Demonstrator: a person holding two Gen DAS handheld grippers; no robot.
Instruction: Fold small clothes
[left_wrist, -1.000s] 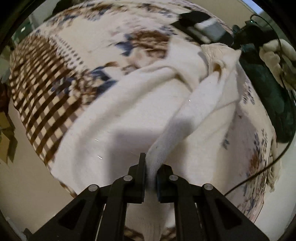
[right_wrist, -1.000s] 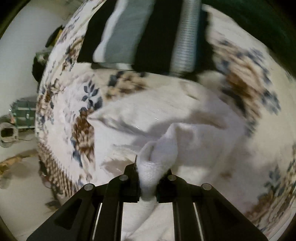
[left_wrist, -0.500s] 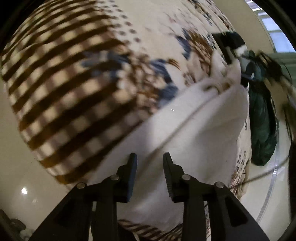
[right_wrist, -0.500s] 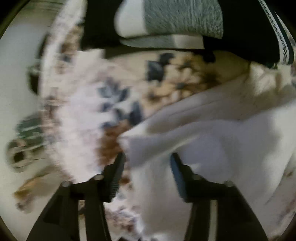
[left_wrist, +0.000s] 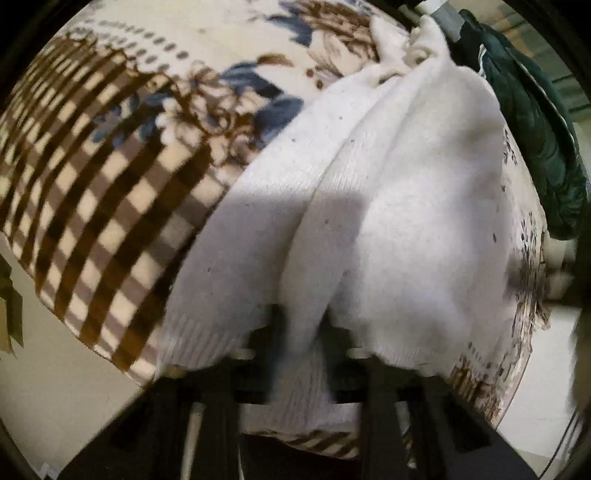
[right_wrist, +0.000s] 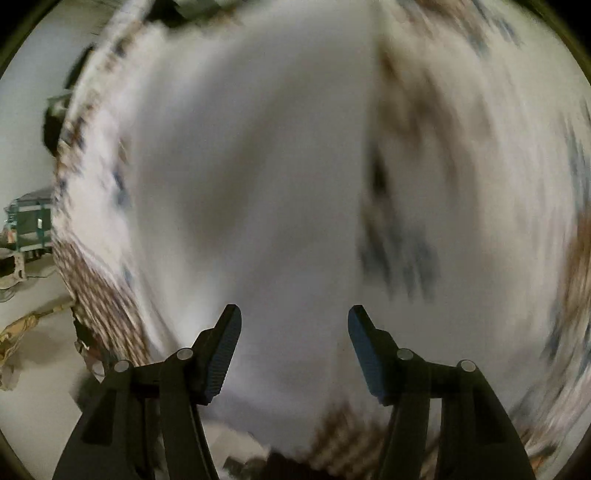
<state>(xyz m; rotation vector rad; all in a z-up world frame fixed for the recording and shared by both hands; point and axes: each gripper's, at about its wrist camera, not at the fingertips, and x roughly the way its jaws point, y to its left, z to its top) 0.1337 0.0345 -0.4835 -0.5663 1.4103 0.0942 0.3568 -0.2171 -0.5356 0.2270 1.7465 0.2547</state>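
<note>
- The surface carrying everything is a bed covered by a cream fleece blanket (left_wrist: 122, 177) with a brown check border and blue-and-brown flowers; its checked edge runs along the left and near side of the left wrist view.
- A white knitted garment (left_wrist: 406, 206) lies on that blanket, spread from the near edge of the bed toward the far side, with long ridges running along it and a ribbed hem at the near end.
- The left gripper (left_wrist: 301, 343) sits at the near edge of the bed with a raised fold of the white garment between its fingers; the picture is blurred there, and the cloth appears pinched between them.
- Beyond the garment's far end, at the far right corner, lies a dark green quilted cloth (left_wrist: 535, 122).
- In the right wrist view, the right gripper (right_wrist: 295, 332) has its fingers (right_wrist: 225, 354) spread wide apart and holds nothing.
- Below it the white garment (right_wrist: 258, 184) fills the middle of the view, heavily blurred, with the flowered blanket (right_wrist: 498, 184) to its right.
- At the far left of that view stands a green box (right_wrist: 31, 225) on the floor beside the bed.
</note>
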